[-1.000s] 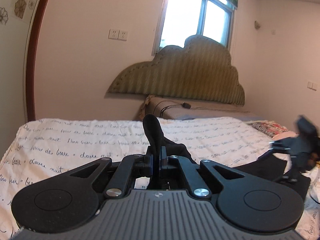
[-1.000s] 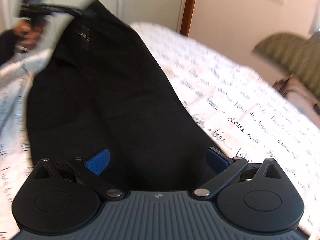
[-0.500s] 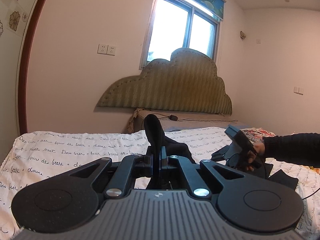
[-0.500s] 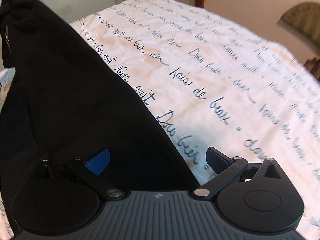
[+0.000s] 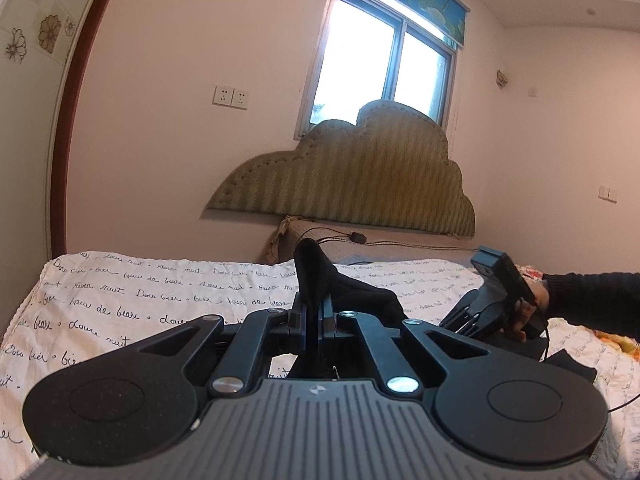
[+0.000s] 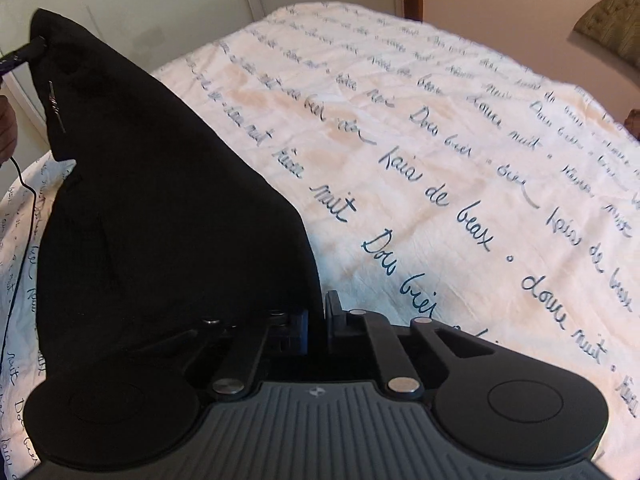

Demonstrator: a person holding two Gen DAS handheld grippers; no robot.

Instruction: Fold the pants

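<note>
Left gripper pinched pants corner, lifted | my right gripper just closed on pants' edge | bedsheet beneath.

The bedsheet repeats handwritten "douce nuit" and "de beax".
</note>
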